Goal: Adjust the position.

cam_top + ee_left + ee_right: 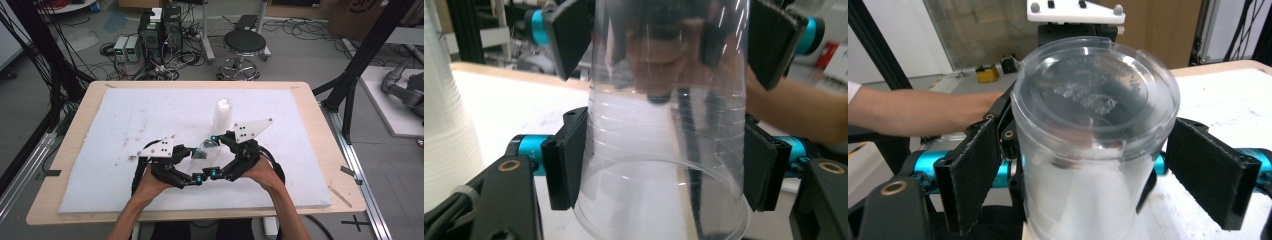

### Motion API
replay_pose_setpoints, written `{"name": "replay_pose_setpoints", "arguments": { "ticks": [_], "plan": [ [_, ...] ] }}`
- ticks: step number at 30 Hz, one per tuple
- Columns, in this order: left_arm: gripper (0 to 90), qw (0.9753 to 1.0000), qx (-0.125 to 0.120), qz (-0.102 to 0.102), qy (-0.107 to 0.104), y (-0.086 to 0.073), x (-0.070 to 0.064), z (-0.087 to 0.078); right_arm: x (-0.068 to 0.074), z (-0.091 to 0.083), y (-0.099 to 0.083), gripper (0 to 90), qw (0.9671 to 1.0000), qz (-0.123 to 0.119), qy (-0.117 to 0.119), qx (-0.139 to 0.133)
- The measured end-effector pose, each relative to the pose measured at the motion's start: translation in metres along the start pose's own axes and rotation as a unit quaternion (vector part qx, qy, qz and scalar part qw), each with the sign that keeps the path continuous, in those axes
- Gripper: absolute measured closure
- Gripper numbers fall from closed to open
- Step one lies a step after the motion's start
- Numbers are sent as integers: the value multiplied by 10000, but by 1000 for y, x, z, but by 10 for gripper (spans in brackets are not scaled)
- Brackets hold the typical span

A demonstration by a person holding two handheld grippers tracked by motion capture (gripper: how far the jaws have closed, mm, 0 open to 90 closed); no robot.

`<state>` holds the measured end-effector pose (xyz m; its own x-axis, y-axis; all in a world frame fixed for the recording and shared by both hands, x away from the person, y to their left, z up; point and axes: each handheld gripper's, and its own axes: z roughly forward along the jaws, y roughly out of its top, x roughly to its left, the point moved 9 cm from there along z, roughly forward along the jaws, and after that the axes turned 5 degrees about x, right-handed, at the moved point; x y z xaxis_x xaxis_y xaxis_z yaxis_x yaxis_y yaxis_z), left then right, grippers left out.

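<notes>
Forearms are coming in from the 6 o'clock edge of the high view, each hand holding a gripper over the white pad (pixel 125 120) that is covering the tabletop (pixel 80 107). Between the two grippers, just 6 o'clock of the pad's middle, a clear plastic cup (pixel 206 149) is lying tipped over.

In the left gripper view, the left gripper (pixel 664 170) is pressing its pads against both sides of the cup (pixel 664 150) near the wide rim, at 9 and 3 o'clock, so it is gripping the cup. Beyond the cup's narrower end, the pads of the right gripper are showing at 11 and 1 o'clock.

In the right gripper view, the cup's flat bottom (pixel 1095 95) is facing the camera. The right gripper (pixel 1088 170) is standing around the cup: the pad at 9 o'clock is lying against the cup wall, while the pad at 3 o'clock is sitting just off it with a small gap, so it is not fully clamping.

At 12 o'clock of the cup, a tall stack of white cups (pixel 221 116) is standing upright on the pad, just beside the right gripper (pixel 231 142).
</notes>
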<state>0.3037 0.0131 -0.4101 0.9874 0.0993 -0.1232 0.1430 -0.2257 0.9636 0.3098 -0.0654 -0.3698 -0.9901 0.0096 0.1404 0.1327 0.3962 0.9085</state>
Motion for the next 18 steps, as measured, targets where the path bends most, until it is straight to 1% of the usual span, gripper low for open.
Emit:
{"name": "replay_pose_setpoints", "arguments": {
  "ticks": [1,2,3,5,6,7,8,9,11,12,13,14,15,16,18],
  "plan": [
    [313,9998,182,41,69,-2,1,-2,0,-1,0,146,10000,6,-50,44],
    [313,9983,540,126,160,-4,1,-6,1,-4,-1,147,9999,-16,-70,115],
    [313,9983,540,126,160,-4,1,-6,1,-4,-1,147,9999,-16,-70,115],
    [313,9950,938,231,242,-6,2,-9,0,-7,-4,147,9996,-51,-156,244],
    [313,9930,1118,277,260,-7,2,-11,0,-9,-7,147,9988,-46,-251,411],
    [313,9906,1304,321,277,-7,3,-13,0,-9,-7,147,9988,-46,-251,411],
    [313,9870,1527,391,304,-8,4,-14,0,-10,-9,147,9982,-39,-276,526],
    [313,9825,1781,436,319,-9,4,-16,0,-11,-11,148,9974,-59,-306,646],
    [313,9734,2196,529,378,-10,6,-20,-1,-12,-14,148,9950,-144,-393,905],
    [313,9703,2318,560,397,-10,7,-21,-1,-12,-15,148,9936,-178,-405,1035],
    [313,9679,2424,522,401,-9,8,-22,0,-12,-15,148,9921,-217,-425,1156],
    [313,9639,2576,547,397,-9,8,-24,1,-12,-16,150,9883,-292,-443,1432],
    [313,9592,2741,575,398,-9,9,-25,1,-12,-16,150,9883,-292,-443,1432],
    [312,9544,2907,565,380,-10,9,-25,1,-12,-17,151,9859,-322,-479,1571],
    [313,9434,3232,634,390,-11,9,-26,0,-12,-17,152,9802,-395,-561,1858]
  ]
}}
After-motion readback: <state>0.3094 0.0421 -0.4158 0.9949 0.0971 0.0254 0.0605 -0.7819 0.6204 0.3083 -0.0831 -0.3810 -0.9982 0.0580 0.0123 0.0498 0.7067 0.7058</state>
